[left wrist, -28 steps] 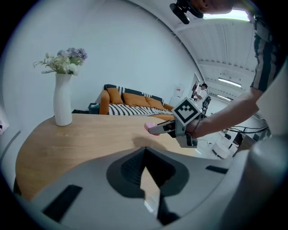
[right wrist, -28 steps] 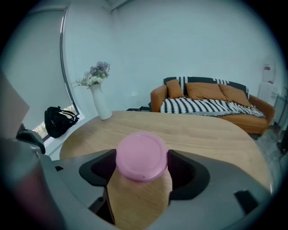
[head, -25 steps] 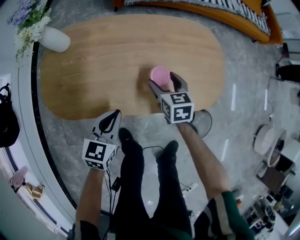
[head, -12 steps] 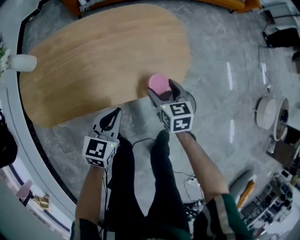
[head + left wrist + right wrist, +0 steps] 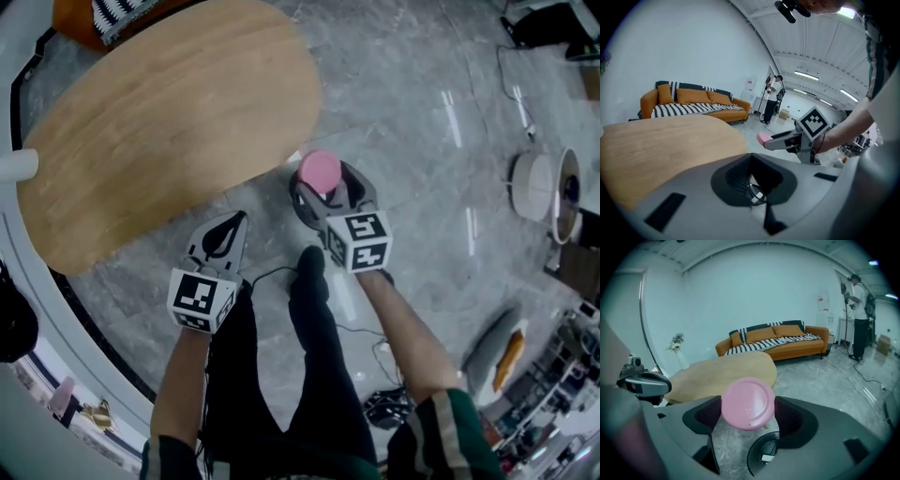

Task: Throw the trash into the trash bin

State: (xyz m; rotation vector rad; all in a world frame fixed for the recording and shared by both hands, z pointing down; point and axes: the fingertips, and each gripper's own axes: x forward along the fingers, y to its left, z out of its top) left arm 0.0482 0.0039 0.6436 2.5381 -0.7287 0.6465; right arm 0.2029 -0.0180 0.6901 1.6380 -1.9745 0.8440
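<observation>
Two claws hang out past the edge of the wooden table [image 5: 141, 141], over the grey floor [image 5: 422, 141]. The left claw [image 5: 228, 225] is pressed together with nothing in it, its tip pointing toward the table edge. To its right, the right claw [image 5: 323, 184] pinches a pink cup [image 5: 320, 169] by its sides. The cup sits off the table, and right below it stands the round dark bin [image 5: 751, 455], its mouth open.

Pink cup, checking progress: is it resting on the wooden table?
No, the right hand-held gripper holds the pink cup over the trash bin.
</observation>
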